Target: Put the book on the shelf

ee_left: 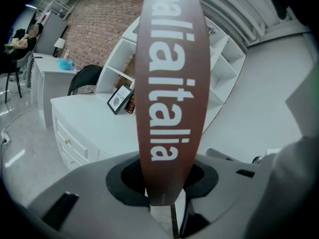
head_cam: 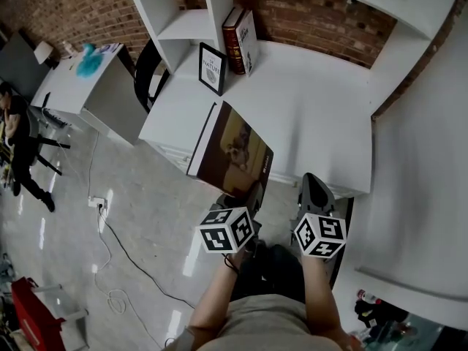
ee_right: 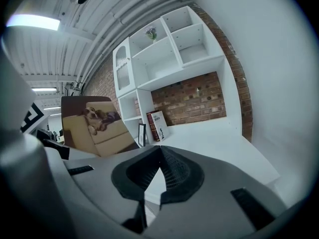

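One large brown book [head_cam: 232,152], white spine lettering, dog-on-sofa cover photo.

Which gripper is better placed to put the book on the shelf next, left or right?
Left. The left gripper clamps the book, aimed toward the shelf; the right gripper is beside it, jaws together, empty.

I read white letters "italia" running along the brown spine of the book [ee_left: 172,83], with "alia" above them cut off. Print on the framed sign [head_cam: 212,68] is too small for me.
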